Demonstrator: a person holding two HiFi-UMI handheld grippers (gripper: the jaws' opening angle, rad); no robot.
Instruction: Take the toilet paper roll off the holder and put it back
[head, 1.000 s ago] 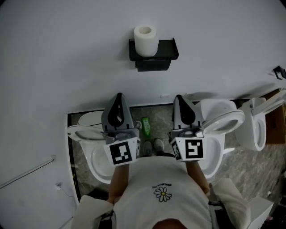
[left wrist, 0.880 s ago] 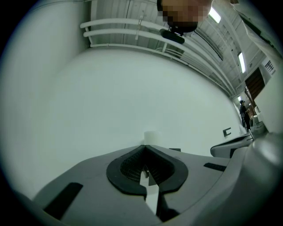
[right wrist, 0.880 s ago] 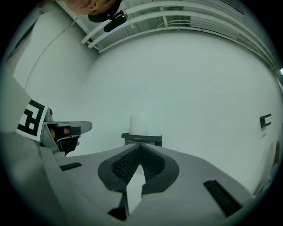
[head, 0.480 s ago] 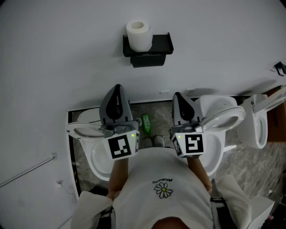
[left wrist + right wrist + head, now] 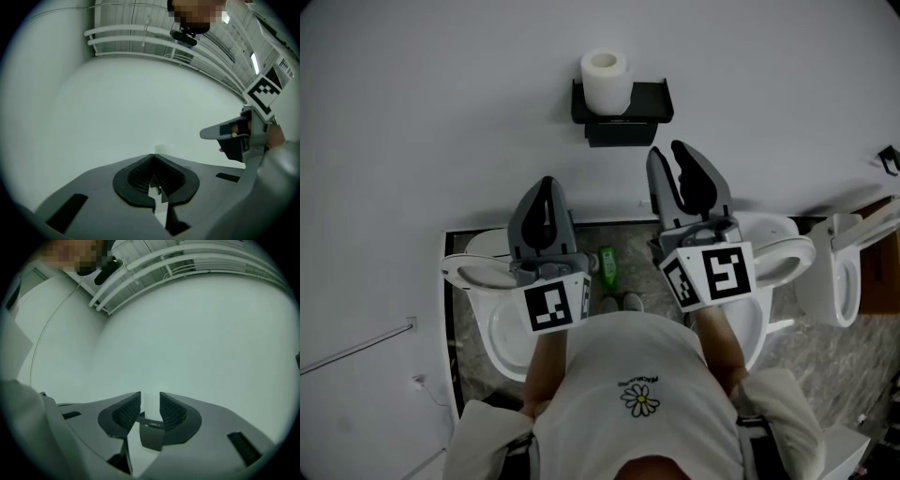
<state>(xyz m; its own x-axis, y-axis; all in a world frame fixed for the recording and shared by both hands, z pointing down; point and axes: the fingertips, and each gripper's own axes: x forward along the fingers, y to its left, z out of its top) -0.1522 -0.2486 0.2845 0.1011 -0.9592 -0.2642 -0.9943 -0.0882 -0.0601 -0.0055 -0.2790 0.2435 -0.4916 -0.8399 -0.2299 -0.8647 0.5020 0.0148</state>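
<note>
Roll (image 5: 606,82) stands upright on the black holder (image 5: 649,101) at 12 o'clock; right gripper (image 5: 671,156) at 5 o'clock of it, jaws just opening, narrow, empty; left gripper (image 5: 547,186) pinched closed

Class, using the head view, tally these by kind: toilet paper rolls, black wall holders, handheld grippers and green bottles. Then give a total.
Toilet paper roll: 1
Black holder: 1
Grippers: 2 (left gripper, right gripper)
Green bottle: 1
Total: 5
</note>
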